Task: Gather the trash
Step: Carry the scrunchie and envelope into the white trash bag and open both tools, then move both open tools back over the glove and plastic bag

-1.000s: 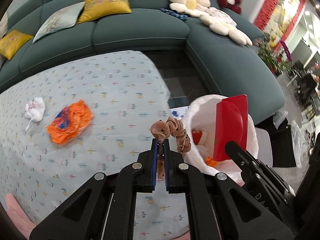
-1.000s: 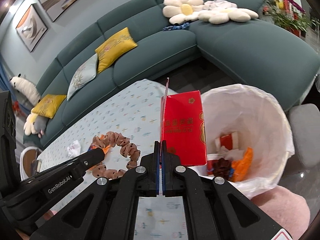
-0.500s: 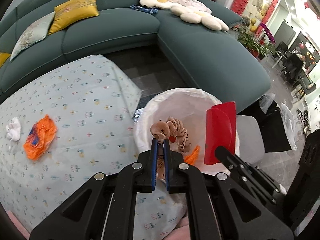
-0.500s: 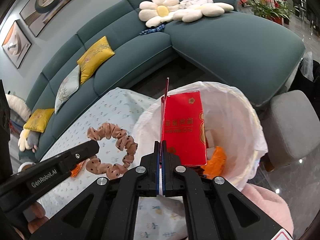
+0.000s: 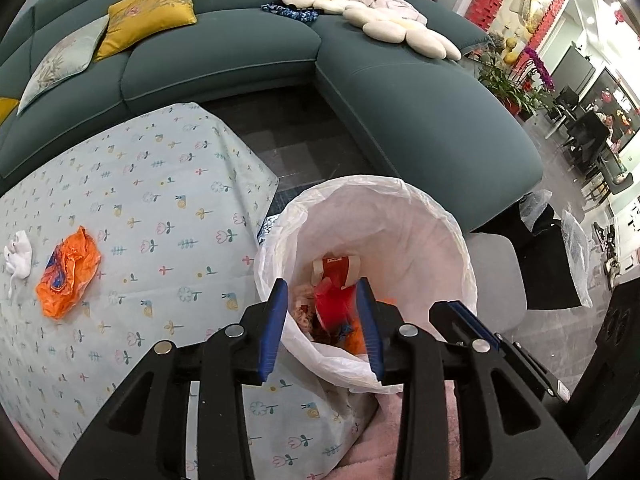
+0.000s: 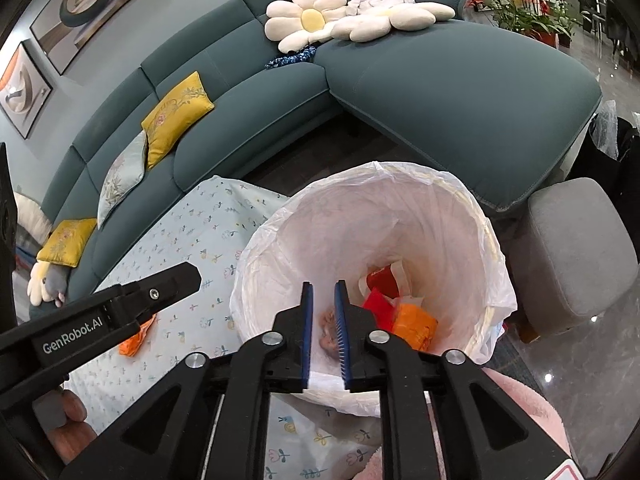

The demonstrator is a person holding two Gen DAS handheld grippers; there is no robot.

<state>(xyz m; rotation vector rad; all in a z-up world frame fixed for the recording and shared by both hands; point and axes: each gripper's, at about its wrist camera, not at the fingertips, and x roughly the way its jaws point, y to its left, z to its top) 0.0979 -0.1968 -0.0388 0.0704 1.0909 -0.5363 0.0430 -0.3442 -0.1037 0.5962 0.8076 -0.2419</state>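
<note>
Hovering over the lined trash bin [image 5: 400, 200], both tools have jaws apart with nothing clamped; they have just been opening. Left tool [image 5: 322, 326] and right tool [image 6: 324, 330] both point down into the bin mouth, where the red box [image 6: 378, 300] and brown scrunchie [image 6: 330, 332] lie among other scraps. Remaining trash sits on the worktop [image 5: 160, 200]: orange wrapper [image 5: 68, 272] and white tissue [image 5: 18, 256], well apart from the bin, off to the left tool's left. Wrapper's long axis runs diagonally, near-left to far-right. Left hand looks nearer, so it likely goes first.
</note>
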